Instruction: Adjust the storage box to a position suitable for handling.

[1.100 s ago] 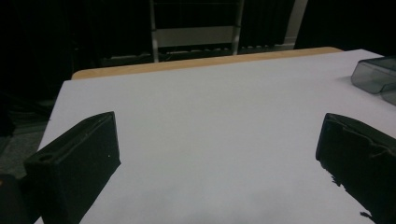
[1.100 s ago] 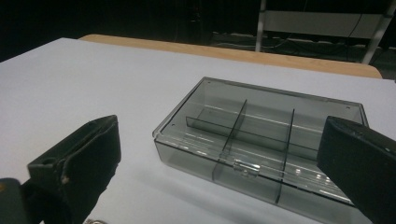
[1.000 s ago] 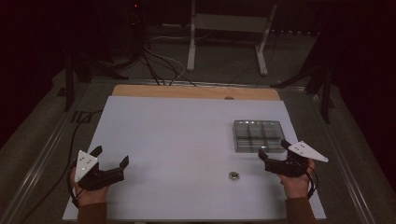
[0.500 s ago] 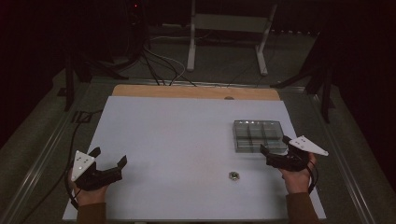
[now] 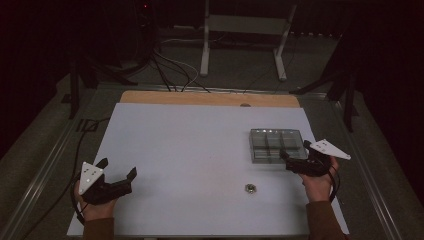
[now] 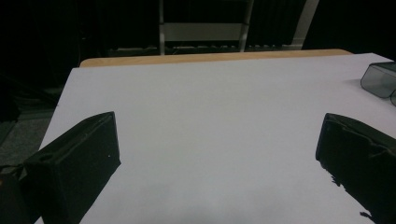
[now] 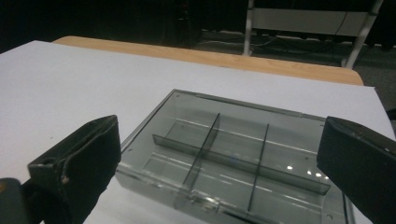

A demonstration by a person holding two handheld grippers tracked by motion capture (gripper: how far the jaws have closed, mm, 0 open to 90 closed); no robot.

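A clear plastic compartment box point(image 5: 275, 142) lies on the white table point(image 5: 200, 150) at the right, with dividers and nothing visible in its cells. My right gripper point(image 5: 295, 151) is at the box's near right corner, open. In the right gripper view the box point(image 7: 280, 140) lies just ahead, between the spread jaws of that gripper point(image 7: 219, 140). A small metal nut point(image 5: 248, 188) rests on the table in front of the box. My left gripper point(image 5: 118, 168) is open near the front left corner. Bare table lies between its jaws in the left gripper view point(image 6: 219, 140), where the box point(image 6: 380, 79) shows at the far right.
A wooden strip point(image 5: 210, 98) runs along the table's far edge. Beyond it are a metal stand point(image 5: 245, 30) and cables point(image 5: 160, 65) on the floor. A cable point(image 5: 82, 137) trails off the table's left side.
My right gripper has edged forward, closer to the box. The left gripper has drifted slightly left and back. Both stay open.
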